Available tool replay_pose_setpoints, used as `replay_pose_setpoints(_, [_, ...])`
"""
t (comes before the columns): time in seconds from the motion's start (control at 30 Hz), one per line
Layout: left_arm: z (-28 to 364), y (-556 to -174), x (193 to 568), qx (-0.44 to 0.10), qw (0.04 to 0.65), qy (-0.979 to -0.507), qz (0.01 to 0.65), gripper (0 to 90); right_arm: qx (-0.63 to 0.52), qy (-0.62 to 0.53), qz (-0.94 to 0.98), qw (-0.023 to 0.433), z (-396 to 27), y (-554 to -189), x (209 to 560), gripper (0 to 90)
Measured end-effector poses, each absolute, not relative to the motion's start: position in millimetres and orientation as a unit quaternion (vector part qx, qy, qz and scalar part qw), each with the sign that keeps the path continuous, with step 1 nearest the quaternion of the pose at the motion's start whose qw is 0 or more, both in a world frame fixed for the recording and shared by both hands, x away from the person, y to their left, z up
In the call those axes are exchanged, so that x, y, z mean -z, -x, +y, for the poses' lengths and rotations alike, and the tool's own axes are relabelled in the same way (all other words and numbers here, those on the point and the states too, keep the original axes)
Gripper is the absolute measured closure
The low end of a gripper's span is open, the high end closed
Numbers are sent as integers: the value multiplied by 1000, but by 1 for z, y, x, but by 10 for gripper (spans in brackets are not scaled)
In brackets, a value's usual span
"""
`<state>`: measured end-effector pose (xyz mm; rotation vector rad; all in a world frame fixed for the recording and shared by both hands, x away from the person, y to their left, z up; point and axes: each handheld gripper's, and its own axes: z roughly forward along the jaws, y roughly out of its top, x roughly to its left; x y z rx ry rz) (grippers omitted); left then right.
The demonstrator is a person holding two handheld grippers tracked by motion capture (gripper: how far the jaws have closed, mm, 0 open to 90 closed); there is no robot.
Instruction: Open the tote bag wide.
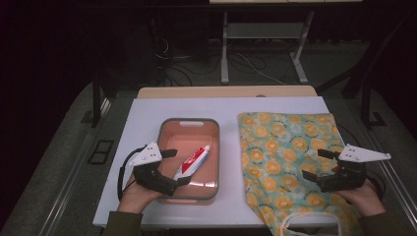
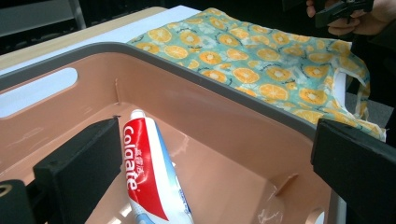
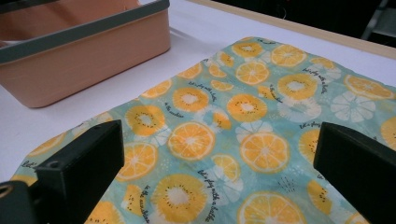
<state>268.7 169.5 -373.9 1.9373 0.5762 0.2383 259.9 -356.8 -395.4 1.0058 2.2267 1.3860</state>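
Note:
A red, white and blue toothpaste tube (image 1: 193,161) (image 2: 149,179) lies inside a peach-coloured bin (image 1: 169,129) (image 2: 219,121) with a grey rim. My left gripper (image 1: 173,167) (image 2: 210,177) stands open at the bin's left side, its jaws spread wide on either side of the tube without touching it. To the right, a teal bag printed with orange slices (image 1: 287,157) (image 3: 243,121) lies flat on the table. My right gripper (image 1: 317,167) (image 3: 215,182) hovers open just above the cloth, nothing between its jaws.
The white table top (image 1: 147,118) ends at a wooden strip at the back. The bin (image 3: 88,60) stands left of the bag, a strip of bare table between them. The bag's white handle (image 1: 305,219) hangs at the front edge. Dark floor and cables lie beyond.

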Motion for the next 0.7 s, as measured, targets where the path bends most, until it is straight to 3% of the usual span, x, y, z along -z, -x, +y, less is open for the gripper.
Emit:
replay_pose_setpoints(0.23, [168,-268,374,-105,518,-814,242,6,-476,-345,794,159,-351,-259,399,17])
replay_pose_setpoints(0.7, [166,-268,375,-106,510,-818,243,7,-412,-285,860,98,-306,-250,425,59])
